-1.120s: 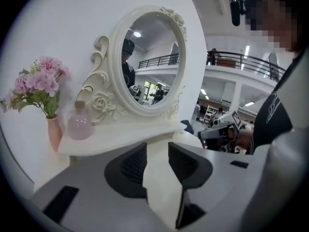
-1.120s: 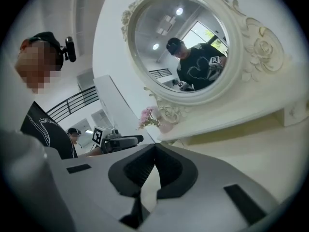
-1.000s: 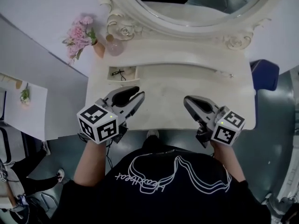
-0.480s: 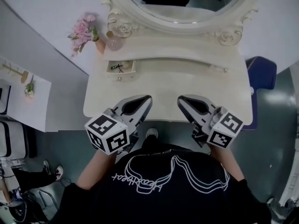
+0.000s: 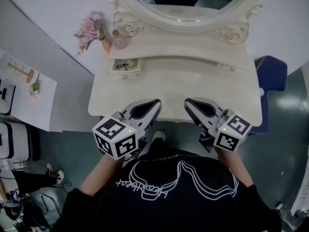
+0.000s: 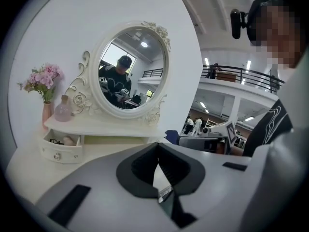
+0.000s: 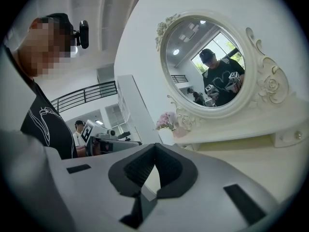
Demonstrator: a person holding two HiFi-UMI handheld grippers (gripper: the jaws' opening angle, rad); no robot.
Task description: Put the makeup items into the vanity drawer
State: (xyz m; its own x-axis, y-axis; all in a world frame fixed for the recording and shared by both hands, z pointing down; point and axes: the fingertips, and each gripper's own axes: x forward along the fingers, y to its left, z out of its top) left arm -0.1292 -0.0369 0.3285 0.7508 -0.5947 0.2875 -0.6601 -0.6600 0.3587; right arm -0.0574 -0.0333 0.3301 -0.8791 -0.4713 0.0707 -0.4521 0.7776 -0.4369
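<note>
The white vanity (image 5: 174, 88) has its small left drawer (image 5: 126, 67) pulled open, with a dark item and a pale pink item inside. The left gripper view shows the same drawer (image 6: 59, 148) at lower left. My left gripper (image 5: 155, 102) hovers over the vanity's front edge, shut, with nothing between its fingers. Beside it my right gripper (image 5: 187, 102) is also shut and empty. Both point toward the mirror, far short of the drawer. In each gripper view the pads meet at their tips: left gripper (image 6: 158, 147), right gripper (image 7: 154, 147).
An oval mirror (image 5: 186, 1) stands at the back. On the shelf sit a vase of pink flowers (image 5: 91, 29) and a pink bottle (image 5: 119, 41). A shut right drawer's knob (image 5: 232, 69) shows. A blue chair (image 5: 272, 76) is at the right.
The left jaws have gone from open to shut, empty. Both grippers have drawn back toward the vanity's front edge and closer together.
</note>
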